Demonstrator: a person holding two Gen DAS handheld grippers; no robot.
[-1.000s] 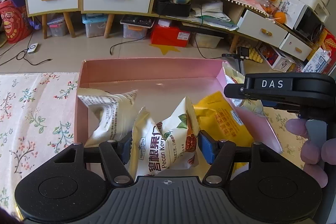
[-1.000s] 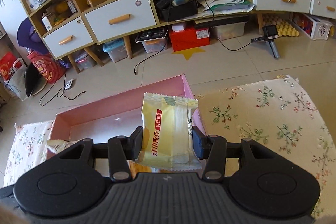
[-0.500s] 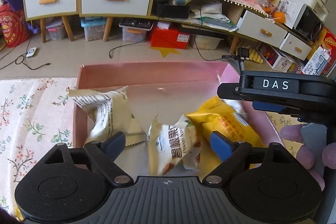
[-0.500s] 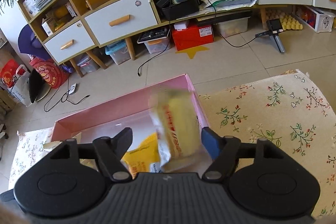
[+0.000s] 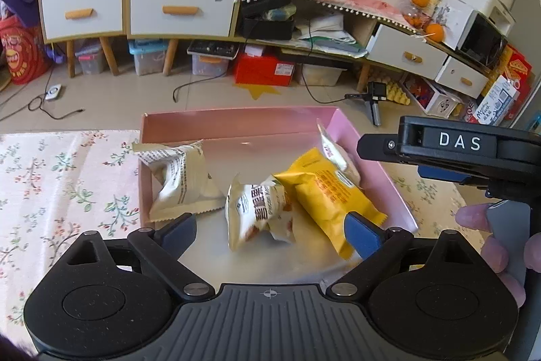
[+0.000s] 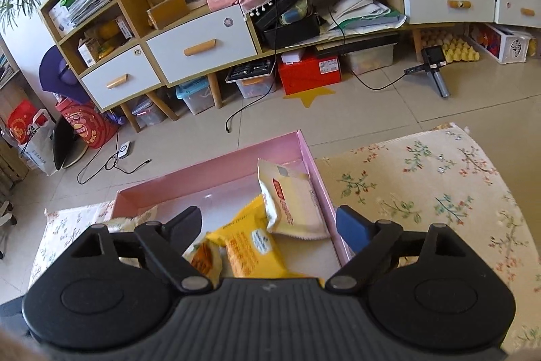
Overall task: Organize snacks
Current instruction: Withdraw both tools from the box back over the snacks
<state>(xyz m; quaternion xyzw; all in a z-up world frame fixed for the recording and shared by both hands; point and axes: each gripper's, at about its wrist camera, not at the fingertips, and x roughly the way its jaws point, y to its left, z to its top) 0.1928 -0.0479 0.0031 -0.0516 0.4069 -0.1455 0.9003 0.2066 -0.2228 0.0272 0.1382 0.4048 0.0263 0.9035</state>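
Note:
A pink box (image 5: 236,120) (image 6: 216,168) on the floral tablecloth holds several snack packets. In the left wrist view the pecan packet (image 5: 257,212) lies in the middle, a yellow packet (image 5: 324,192) to its right, a cream packet (image 5: 179,178) at the left. My left gripper (image 5: 270,230) hangs above them, its jaws opening, nothing between the pads. In the right wrist view a pale yellow packet (image 6: 290,202) leans on the box's right wall, partly over the yellow packet (image 6: 250,246). My right gripper (image 6: 270,225) is above it, jaws opening, gripping nothing. The right gripper's body (image 5: 473,154) shows at the right.
The floral tablecloth (image 6: 422,185) (image 5: 61,185) spreads on both sides of the box. Beyond the table's far edge is tiled floor with cables, a small tripod camera (image 6: 432,63) and low cabinets (image 5: 182,9). A person's fingers (image 5: 487,239) hold the right gripper's handle.
Both grippers opened and rose. The left one let the pecan packet drop into the box; the right one released the pale yellow packet, which fell against the box's right wall.

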